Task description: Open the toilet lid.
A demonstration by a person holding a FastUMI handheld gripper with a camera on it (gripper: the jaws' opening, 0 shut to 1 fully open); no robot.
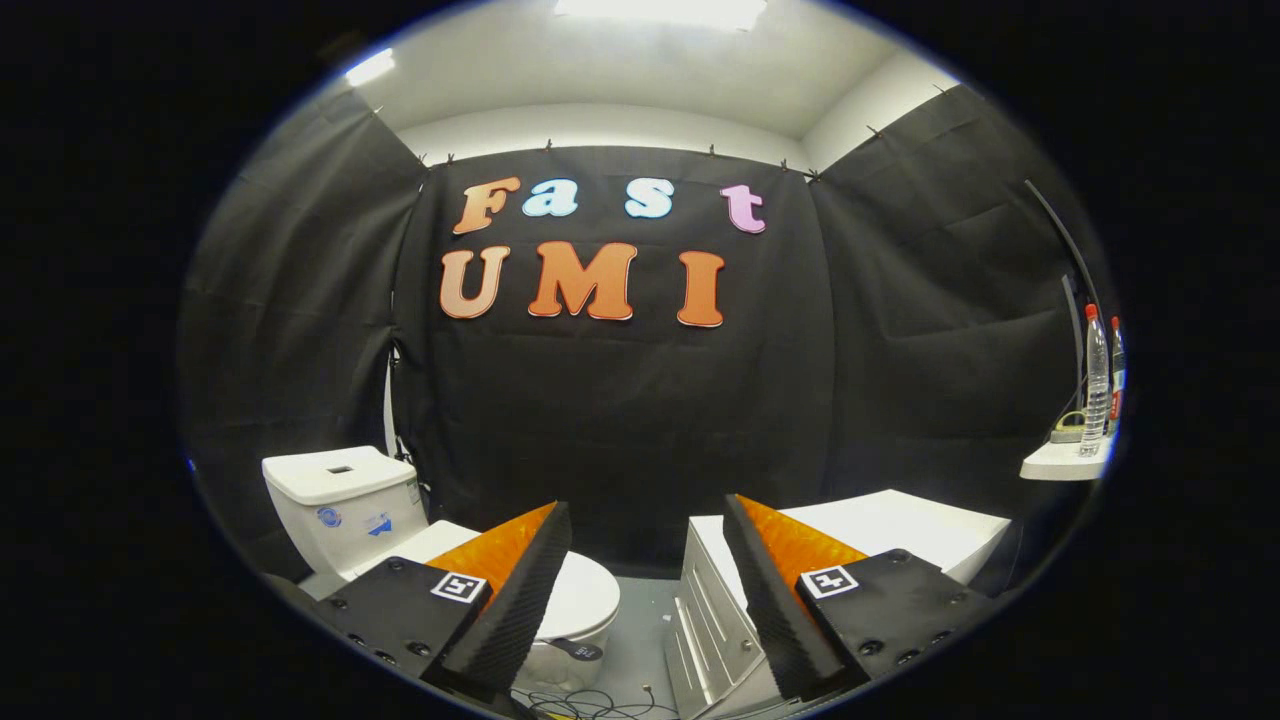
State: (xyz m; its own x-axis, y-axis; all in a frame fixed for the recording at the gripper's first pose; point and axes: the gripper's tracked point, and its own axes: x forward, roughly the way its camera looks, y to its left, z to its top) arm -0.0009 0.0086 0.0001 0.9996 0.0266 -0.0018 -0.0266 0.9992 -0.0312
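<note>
A white toilet (pixel 345 505) stands low on the left against the black cloth wall, its tank upright behind the bowl. The white lid (pixel 585 595) lies flat and closed over the bowl, partly hidden behind my left finger. My gripper (pixel 645 525) is open, with a wide gap between its fingers and nothing held. The toilet sits beyond and to the left of the fingers, some way off and below them.
A white cabinet (pixel 880 530) with panelled doors stands right of the toilet, behind my right finger. A small white shelf (pixel 1065 460) on the right wall carries two plastic bottles (pixel 1097 375). Loose cables (pixel 590 705) lie on the grey floor by the toilet's base.
</note>
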